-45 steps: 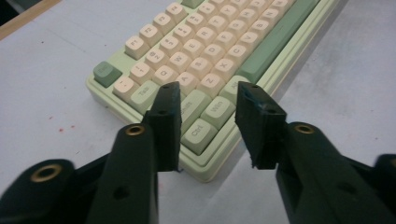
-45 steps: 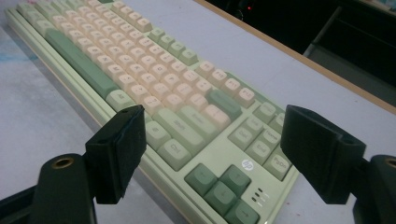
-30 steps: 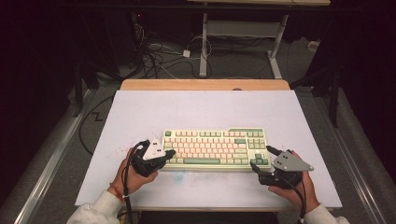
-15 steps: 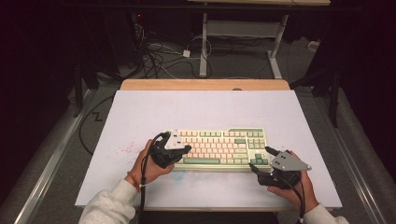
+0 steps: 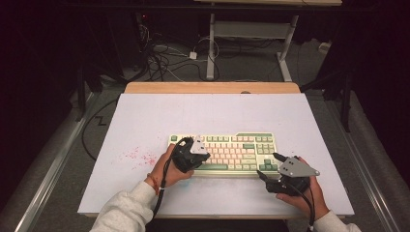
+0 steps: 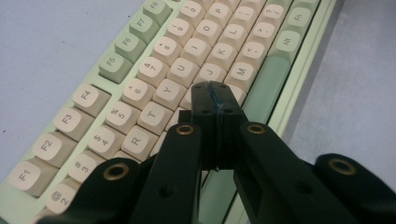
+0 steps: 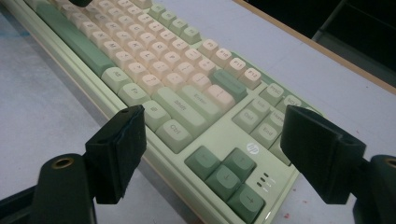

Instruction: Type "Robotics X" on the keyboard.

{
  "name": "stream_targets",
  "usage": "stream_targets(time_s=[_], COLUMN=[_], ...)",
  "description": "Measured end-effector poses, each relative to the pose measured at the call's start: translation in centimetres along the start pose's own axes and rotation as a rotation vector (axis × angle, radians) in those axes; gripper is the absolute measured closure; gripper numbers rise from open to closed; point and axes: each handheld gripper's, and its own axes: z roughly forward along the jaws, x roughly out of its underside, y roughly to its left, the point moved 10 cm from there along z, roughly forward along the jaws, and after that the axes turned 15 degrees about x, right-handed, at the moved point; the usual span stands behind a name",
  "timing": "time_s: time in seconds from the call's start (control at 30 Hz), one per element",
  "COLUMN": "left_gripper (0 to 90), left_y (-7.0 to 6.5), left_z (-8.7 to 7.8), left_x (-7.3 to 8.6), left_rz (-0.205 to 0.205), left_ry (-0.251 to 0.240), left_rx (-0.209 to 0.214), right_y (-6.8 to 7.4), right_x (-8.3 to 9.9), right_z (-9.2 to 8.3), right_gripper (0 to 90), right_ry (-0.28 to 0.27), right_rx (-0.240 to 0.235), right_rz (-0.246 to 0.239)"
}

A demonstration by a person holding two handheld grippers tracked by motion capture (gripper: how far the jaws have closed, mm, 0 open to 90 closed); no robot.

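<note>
Left claw [image 5: 202,155] has slid rightward onto keyboard [image 5: 241,150]; table [image 5: 145,125] open beyond.

- The right gripper [image 7: 212,154] has its two black jaws spread wide, one at about 8 o'clock, the other at 4 o'clock, with nothing between the pads.
- Between and beyond them sits the pale green keyboard [image 7: 154,79], running off toward 11 o'clock.
- Its dark green arrow keys [image 7: 224,177] lie near 6 o'clock, just past the jaws.
- The long green space bar [image 7: 70,35] lies toward 10 o'clock.
- A white table [image 7: 28,116] carries it, with a wooden edge [image 7: 322,51] at 2 o'clock.
</note>
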Motion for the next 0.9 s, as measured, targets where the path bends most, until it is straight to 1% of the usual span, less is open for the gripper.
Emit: stream_targets(time_s=[0.27,0.47,0.53,0.57,0.6,0.63,0.67,0.73,0.8,0.87,0.9], left_gripper=[86.8,86.7,86.8,86.9,87.0,87.1,87.0,86.7,86.5,86.5,86.5], left_y=[0.1,0.0,0.0,0.0,0.1,0.1,0.2,0.2,0.2,0.2,0.1], left_z=[1.3,1.2,1.4,1.6,1.8,1.8,1.8,1.6,1.1,0.5,0.3], left_x=[-0.1,-0.3,-0.1,0.1,0.3,0.2,0.2,0.2,-0.1,-0.5,-0.6], left_rz=[0.005,0.009,0.009,0.009,0.016,0.012,0.016,0.019,0.021,0.027,0.024], left_ry=[0.029,0.018,0.038,0.059,0.067,0.061,0.066,0.057,0.036,0.014,0.004], left_rx=[0.01,0.0,0.011,0.007,-0.004,0.002,-0.002,-0.006,-0.014,-0.023,-0.021], right_y=[0.2,0.2,0.3,0.3,0.3,0.4,0.4,0.5,0.4,0.3,0.2], right_x=[0.2,0.2,0.2,0.3,0.3,0.4,0.5,0.5,0.4,0.4,0.4], right_z=[0.1,0.1,0.2,0.1,0.2,0.2,0.3,0.3,0.2,0.2,0.2], right_gripper=[23.4,23.5,23.5,23.6,23.7,23.7,23.7,23.7,23.7,23.7,23.7], right_ry=[0.007,0.009,0.009,0.012,0.015,0.023,0.027,0.026,0.024,0.021,0.02], right_rx=[-0.008,-0.009,-0.008,-0.01,-0.011,-0.012,-0.011,-0.012,-0.009,-0.008,-0.006], right_rz=[-0.012,-0.015,-0.018,-0.018,-0.022,-0.026,-0.029,-0.033,-0.035,-0.027,-0.028])
